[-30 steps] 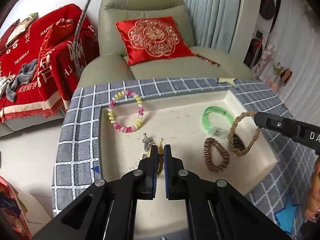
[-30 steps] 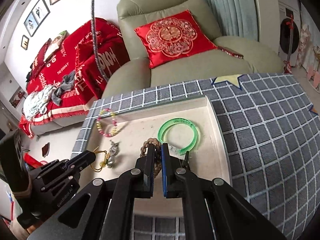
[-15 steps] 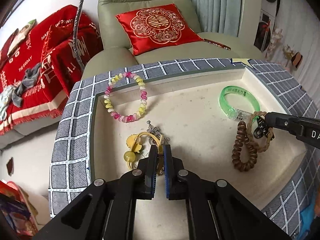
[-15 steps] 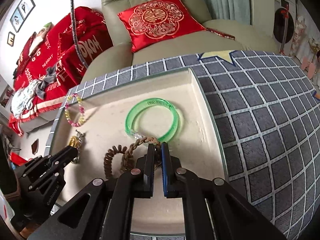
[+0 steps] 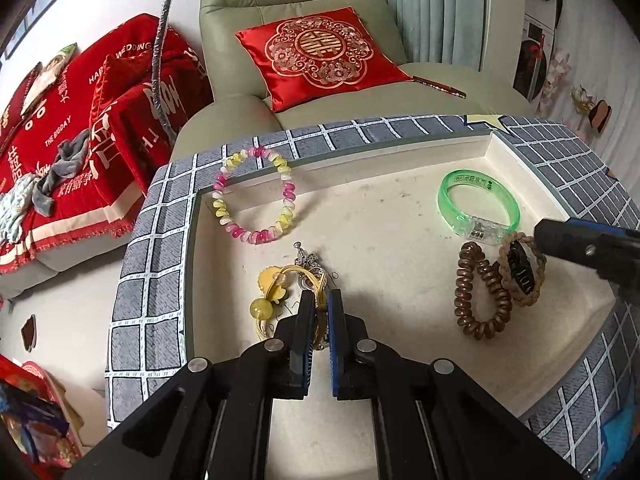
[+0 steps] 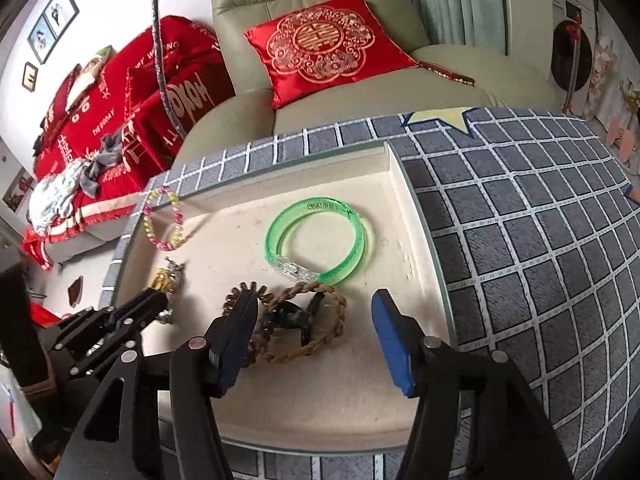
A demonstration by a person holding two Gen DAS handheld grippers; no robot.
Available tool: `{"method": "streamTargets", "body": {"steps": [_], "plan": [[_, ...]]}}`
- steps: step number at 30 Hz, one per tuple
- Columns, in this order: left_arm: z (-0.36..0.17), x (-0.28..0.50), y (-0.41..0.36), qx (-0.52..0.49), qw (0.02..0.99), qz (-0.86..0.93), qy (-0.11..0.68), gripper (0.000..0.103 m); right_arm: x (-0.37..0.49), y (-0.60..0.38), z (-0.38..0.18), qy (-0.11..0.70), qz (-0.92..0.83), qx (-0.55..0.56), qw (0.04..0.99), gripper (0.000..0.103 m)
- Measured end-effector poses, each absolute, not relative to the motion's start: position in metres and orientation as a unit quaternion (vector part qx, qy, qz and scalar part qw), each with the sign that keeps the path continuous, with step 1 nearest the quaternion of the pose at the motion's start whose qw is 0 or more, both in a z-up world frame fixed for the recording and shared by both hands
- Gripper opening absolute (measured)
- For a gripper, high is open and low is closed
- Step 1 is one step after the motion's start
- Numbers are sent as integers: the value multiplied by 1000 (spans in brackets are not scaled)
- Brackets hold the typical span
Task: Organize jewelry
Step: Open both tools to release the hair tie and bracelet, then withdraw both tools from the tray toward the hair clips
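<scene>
A: Right gripper (image 6: 316, 316) jaws are opening over the braided band (image 6: 304, 326) in the tray (image 6: 420, 264); nothing pinched. I'd lift straight up so a finger doesn't snag it.
B: Left gripper (image 5: 319, 312)?
A: Clenched on the gold cord (image 5: 316, 280), tray's left.
B: Count?
A: One bead bracelet (image 5: 256, 200), one green bangle (image 6: 316, 240), one coil tie (image 5: 482, 292), one band, one cord charm.
</scene>
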State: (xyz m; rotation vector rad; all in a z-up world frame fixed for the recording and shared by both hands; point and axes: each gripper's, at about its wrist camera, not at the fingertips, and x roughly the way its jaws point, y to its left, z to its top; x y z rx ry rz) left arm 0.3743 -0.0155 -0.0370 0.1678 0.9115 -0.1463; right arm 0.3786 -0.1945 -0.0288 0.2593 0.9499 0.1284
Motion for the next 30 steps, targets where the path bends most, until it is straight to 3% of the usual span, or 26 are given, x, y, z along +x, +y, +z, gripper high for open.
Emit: {"method": "streamTargets", "body": {"steps": [16,17,18,26,27,29,30], "plan": [[-18,365,-11,64,903,-70,418,22,336,-207,-4,431,67,155,886,63],[-16,364,-11,62,904,-70,418,53,334,-208,-3,430,67,157,886,63],[-15,364,-10,58,905,-68,417,103,332,-208,-2,430,68,159,886,63],[-8,356,-6,61,921,-61,380,103,318,-207,3,428,73,157,887,66],[-8,354,-5,60,921,-61,380,103,315,-206,5,425,76,158,888,68],[-6,348,-1,59,921,-63,380,103,308,-205,9,415,85,161,891,89],[-4,345,1,59,921,-64,380,103,303,-204,12,408,90,162,894,90]]}}
